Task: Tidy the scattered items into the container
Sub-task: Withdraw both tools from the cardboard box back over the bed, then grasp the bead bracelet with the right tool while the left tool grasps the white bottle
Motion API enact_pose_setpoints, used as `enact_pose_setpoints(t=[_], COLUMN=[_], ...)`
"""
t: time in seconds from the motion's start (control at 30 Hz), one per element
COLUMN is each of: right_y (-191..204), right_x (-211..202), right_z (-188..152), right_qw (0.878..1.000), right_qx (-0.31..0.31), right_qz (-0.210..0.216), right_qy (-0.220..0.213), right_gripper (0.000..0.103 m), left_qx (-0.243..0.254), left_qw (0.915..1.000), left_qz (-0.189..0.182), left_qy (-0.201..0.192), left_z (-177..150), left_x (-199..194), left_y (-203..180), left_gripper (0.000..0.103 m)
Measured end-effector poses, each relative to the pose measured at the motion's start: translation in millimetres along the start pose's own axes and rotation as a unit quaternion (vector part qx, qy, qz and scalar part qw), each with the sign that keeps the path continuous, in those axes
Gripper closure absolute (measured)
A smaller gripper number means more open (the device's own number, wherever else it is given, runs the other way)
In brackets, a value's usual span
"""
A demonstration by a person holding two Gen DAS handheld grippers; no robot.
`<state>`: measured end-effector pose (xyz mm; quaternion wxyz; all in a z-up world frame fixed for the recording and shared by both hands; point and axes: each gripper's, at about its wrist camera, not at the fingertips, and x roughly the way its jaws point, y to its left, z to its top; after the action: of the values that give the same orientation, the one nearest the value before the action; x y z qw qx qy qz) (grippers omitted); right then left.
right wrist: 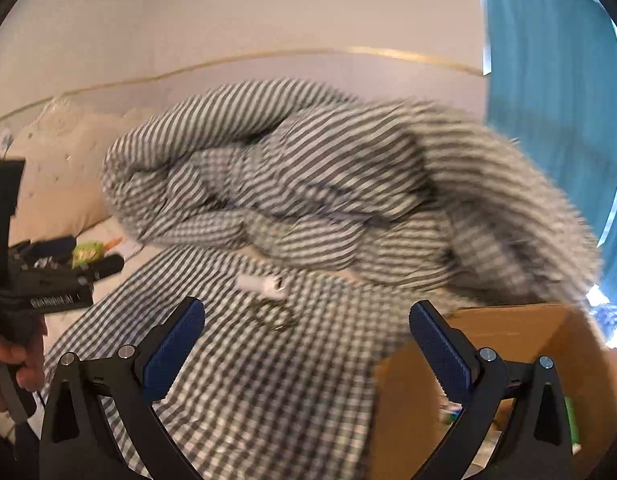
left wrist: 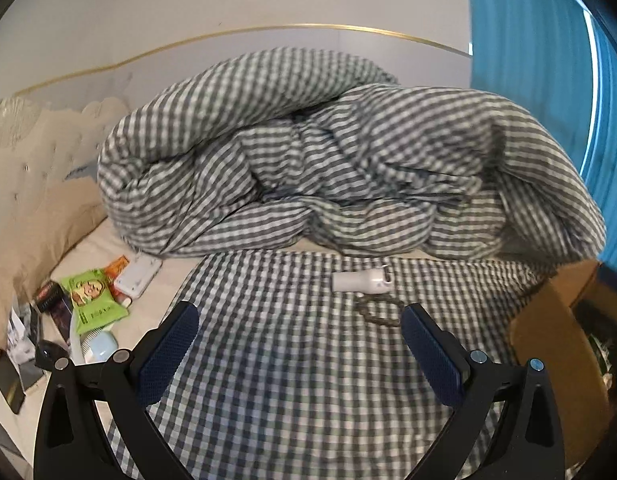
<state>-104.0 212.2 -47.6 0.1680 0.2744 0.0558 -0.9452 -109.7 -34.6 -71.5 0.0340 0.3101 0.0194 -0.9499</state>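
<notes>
A white handheld device point(left wrist: 362, 280) lies on the checked sheet, with a braided cord loop point(left wrist: 378, 310) just in front of it. Both show blurred in the right wrist view: the device point(right wrist: 262, 284) and the loop point(right wrist: 274, 318). My left gripper point(left wrist: 300, 326) is open and empty, hovering short of them. My right gripper point(right wrist: 307, 324) is open and empty, over the sheet beside the cardboard box point(right wrist: 504, 344). The box point(left wrist: 548, 332) is at the right edge in the left wrist view. Scattered items lie at the left: a green packet point(left wrist: 94, 296), an orange packet point(left wrist: 118, 266), a white flat device point(left wrist: 138, 276).
A bunched gingham duvet point(left wrist: 328, 160) fills the back of the bed. A beige tufted headboard point(left wrist: 40, 168) stands at the left, a blue curtain point(left wrist: 528, 40) at the right. Dark boxes and papers point(left wrist: 24, 344) lie at the far left. The left gripper's body point(right wrist: 48, 280) shows in the right wrist view.
</notes>
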Motion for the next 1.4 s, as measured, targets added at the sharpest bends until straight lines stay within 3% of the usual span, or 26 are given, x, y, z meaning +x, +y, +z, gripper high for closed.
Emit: enact_pose_setpoints(t=[0.23,0.47,0.67,0.8,0.97,1.03,1.17,1.2,1.23,1.3,1.4], right_y=[24,44,48,58,60,61,63,63,62,60,57], right_x=[88,168,223,249,280,294,299,299,298,295,290], right_z=[-11,-26,-39,-45,-49,-53,-55,-55,-55,-54,-53], right_qw=[0.995,0.988,0.98,0.975,0.971,0.966,0.964,0.964,0.964,0.965,0.965], right_qx=[0.001,-0.048,-0.034,-0.059,-0.078,-0.083,-0.089,-0.087,-0.086,-0.08,-0.072], right_qz=[0.069,0.087,0.113,0.111,0.091,0.085,0.075,0.074,0.074,0.078,0.084], right_qy=[0.067,0.119,0.158,0.182,0.209,0.231,0.24,0.24,0.24,0.239,0.237], right_gripper=[0.001,0.001,0.009,0.027,0.032,0.046,0.047,0.055,0.073,0.092,0.092], left_qx=[-0.012,-0.02,-0.025,-0.019,-0.02,-0.023,-0.027,-0.028,-0.028,-0.029,-0.023], left_qw=[0.9997,0.9991,0.9985,0.9984,0.9983,0.9982,0.9979,0.9978,0.9977,0.9977,0.9978], left_qz=[0.007,0.006,0.001,0.004,0.003,0.002,0.0,-0.001,-0.003,-0.007,-0.015], left_qy=[0.021,0.037,0.048,0.053,0.055,0.055,0.059,0.06,0.061,0.062,0.059], left_z=[-3,-2,0,1,2,2,1,1,1,1,3], left_x=[39,77,107,123,135,139,145,147,149,150,150], left_y=[33,46,47,46,47,48,49,49,49,47,42], left_gripper=[0.0,0.0,0.0,0.0,0.0,0.0,0.0,0.0,0.0,0.0,0.0])
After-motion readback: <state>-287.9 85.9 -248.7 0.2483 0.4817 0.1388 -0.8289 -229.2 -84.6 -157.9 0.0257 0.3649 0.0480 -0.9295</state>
